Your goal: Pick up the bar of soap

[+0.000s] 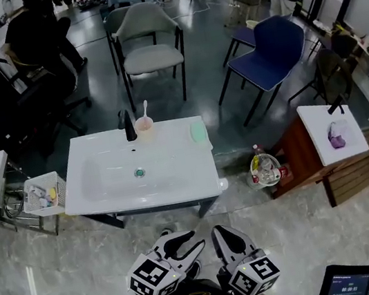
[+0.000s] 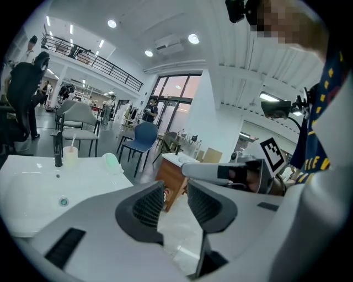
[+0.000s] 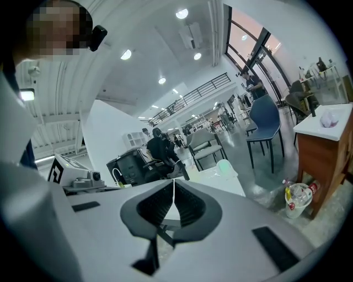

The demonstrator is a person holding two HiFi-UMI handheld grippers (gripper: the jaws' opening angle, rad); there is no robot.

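The pale green bar of soap (image 1: 199, 132) lies on the right rear corner of the white sink (image 1: 176, 180). It also shows as a small green lump in the left gripper view (image 2: 112, 161) and in the right gripper view (image 3: 224, 167). Both grippers hang low near my body, well short of the sink's front edge. My left gripper (image 1: 184, 240) (image 2: 175, 201) stands open with only floor showing between its jaws. My right gripper (image 1: 221, 232) (image 3: 174, 199) is shut, pads together, holding nothing.
A black faucet (image 1: 127, 126) and a cup with a toothbrush (image 1: 144, 125) stand at the sink's back. A wire basket (image 1: 44, 195) sits left of it and a trash bin (image 1: 265, 169) right. Chairs (image 1: 149, 40) stand behind, and a wooden side table (image 1: 333, 132) is at right.
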